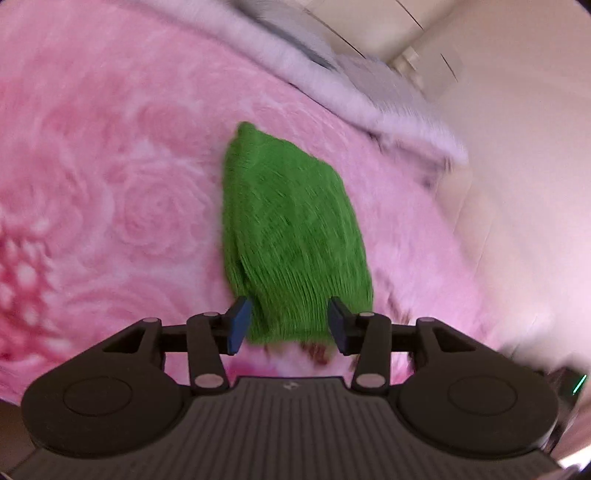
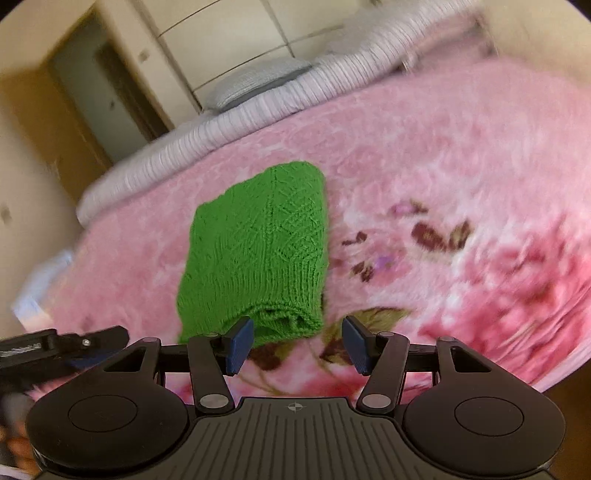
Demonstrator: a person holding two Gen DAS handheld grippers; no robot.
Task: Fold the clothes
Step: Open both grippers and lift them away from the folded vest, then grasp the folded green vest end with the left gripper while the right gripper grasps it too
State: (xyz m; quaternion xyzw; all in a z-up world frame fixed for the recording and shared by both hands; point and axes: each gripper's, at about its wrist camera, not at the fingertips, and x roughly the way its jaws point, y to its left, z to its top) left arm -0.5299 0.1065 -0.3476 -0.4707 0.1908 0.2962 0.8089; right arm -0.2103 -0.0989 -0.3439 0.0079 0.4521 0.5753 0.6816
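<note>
I have both the left gripper (image 1: 290,325) and right gripper (image 2: 297,345) spread, gripping nothing; the green knit (image 2: 255,251) lies folded on the bed (image 2: 443,166). Next, I judge, another garment.

Bed (image 2: 461,155) under pink floral blanket (image 1: 110,166), folded green knit (image 2: 255,251) lying on it

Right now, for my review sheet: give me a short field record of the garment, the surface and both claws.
garment: green knitted sweater, folded into a compact bundle
surface: pink floral blanket on a bed
left claw: open, near end of the bundle between the pads, not clamped
right claw: open, holding nothing, just before the ribbed hem
background: grey pillow, wardrobe doors
</note>
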